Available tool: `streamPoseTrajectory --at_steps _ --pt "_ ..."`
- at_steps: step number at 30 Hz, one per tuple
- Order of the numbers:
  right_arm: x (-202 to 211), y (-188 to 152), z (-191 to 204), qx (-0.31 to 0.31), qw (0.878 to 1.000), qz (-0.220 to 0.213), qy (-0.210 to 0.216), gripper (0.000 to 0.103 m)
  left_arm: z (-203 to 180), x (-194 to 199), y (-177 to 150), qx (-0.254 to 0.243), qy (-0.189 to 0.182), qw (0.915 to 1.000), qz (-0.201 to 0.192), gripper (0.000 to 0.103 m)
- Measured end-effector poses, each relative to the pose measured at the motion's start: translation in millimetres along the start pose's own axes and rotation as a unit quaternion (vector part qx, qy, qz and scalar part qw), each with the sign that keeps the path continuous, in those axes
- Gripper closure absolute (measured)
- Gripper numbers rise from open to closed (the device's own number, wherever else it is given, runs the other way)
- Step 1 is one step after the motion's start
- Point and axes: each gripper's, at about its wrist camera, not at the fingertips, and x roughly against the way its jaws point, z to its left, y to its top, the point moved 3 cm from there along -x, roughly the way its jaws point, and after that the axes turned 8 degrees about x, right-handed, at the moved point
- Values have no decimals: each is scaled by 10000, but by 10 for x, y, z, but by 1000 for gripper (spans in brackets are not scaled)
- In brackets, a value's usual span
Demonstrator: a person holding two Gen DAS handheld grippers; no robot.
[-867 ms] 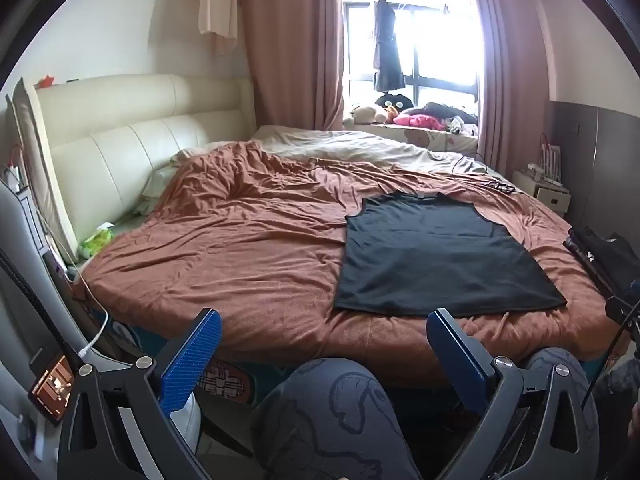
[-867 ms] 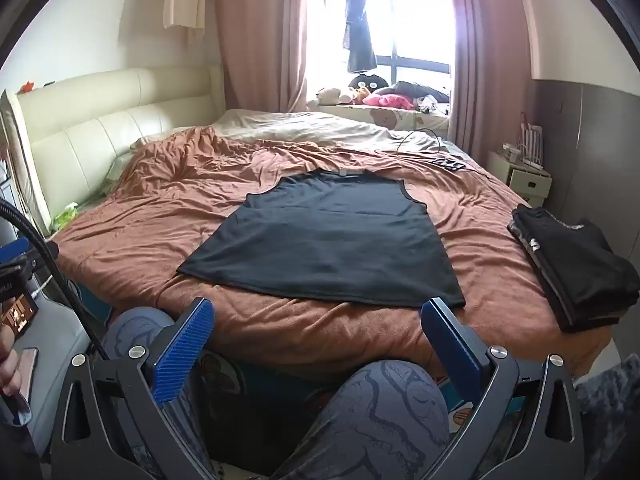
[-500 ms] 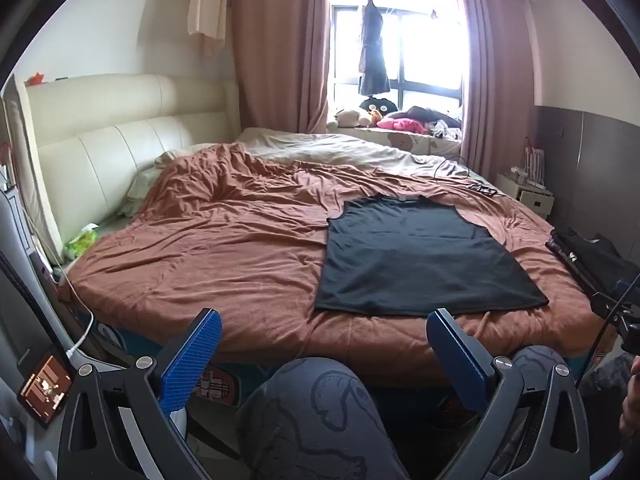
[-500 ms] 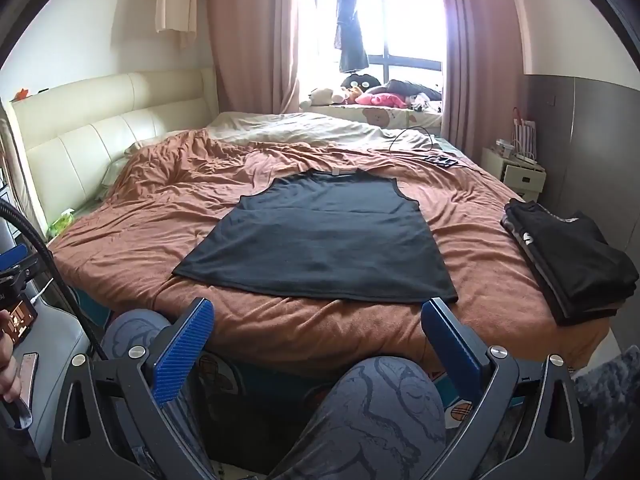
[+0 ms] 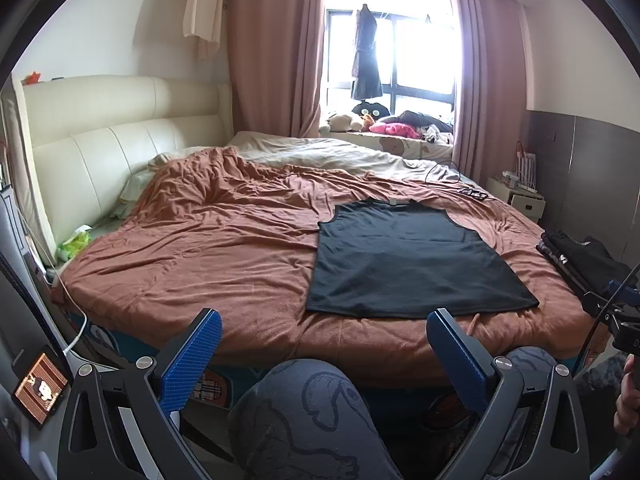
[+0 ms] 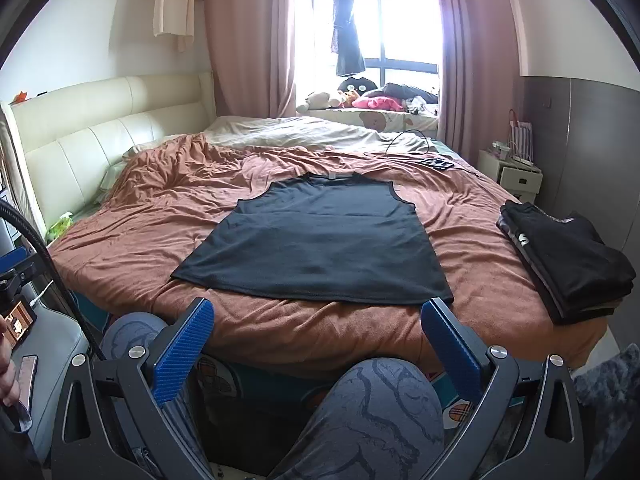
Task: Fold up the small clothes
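- Black sleeveless top (image 6: 320,240) lies spread flat on a rust-brown blanket (image 6: 160,216) covering the bed (image 5: 120,152), neckline at 12 o'clock and hem at 6 o'clock, nearest the viewer.
- No fold shows in this top yet; judging by its flat shape, the folding of this piece has not begun.
- At 3 o'clock from the top, near the bed's right edge and well apart from it, sits a stack of dark folded clothes (image 6: 568,256), which suggests that part of the task is already done.
- Left gripper (image 5: 324,356) hangs short of the bed's near edge, its blue fingers (image 5: 192,356) spread wide apart and holding nothing.
- Right gripper (image 6: 320,344) sits in the same way below the top's hem, its blue fingers (image 6: 452,344) wide apart and empty.
- Between each pair of fingers, the person's knees in grey patterned trousers (image 6: 380,412) show at 6 o'clock.
- What seems left: grip the top at its edges, fold it, and add it to the stack.
- Containers: no basket, box or bin for clothes is visible; the only piles sit on the bed itself.
- At 12 o'clock, a bright window (image 5: 400,52) has soft toys (image 5: 360,116) on its sill and a dark garment hanging in front of it.
- At 8 o'clock in the left view, a small lit phone screen (image 5: 40,384) stands beside the bed.
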Motion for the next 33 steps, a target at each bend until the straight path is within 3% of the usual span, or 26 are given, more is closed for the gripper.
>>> streamPoseTrajectory --at_steps 33 --pt "7 -15 3 24 10000 29 -67 0 -15 20 -6 -27 -11 10000 -43 0"
